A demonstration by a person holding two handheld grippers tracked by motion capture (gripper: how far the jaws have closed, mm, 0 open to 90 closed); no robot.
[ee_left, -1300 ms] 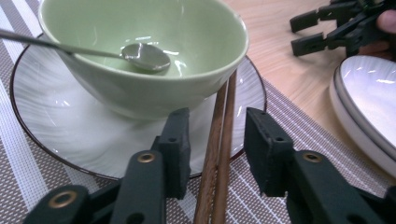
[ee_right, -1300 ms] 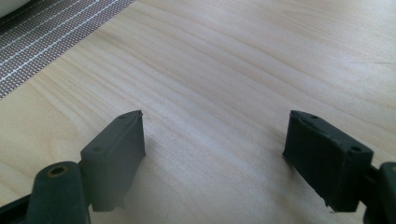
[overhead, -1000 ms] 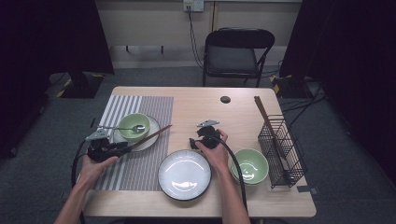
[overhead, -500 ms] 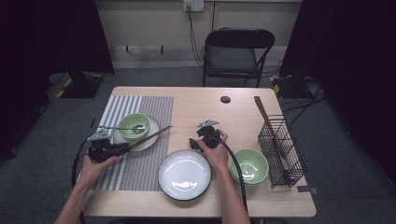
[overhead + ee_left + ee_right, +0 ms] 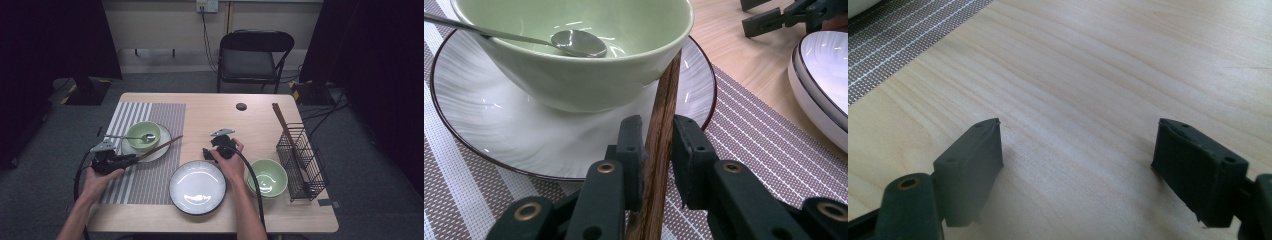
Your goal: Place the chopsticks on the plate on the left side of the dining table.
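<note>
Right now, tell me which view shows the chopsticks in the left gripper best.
The left gripper view: the chopsticks stand close up between the left gripper pads, which have just been closing on them, tips against the bowl. The high view shows them small, slanting from gripper to plate. The right gripper view faces bare table.

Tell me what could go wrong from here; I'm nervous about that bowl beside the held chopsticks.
1. The left gripper, whose jaws have just been closing, pinches the wooden chopsticks, which lean against the green bowl. Lifting carelessly could nudge the bowl on its white plate.
2. The spoon lies loose inside and may rattle out.
3. The grip sits near one end, so the chopsticks could pivot or slip.
</note>
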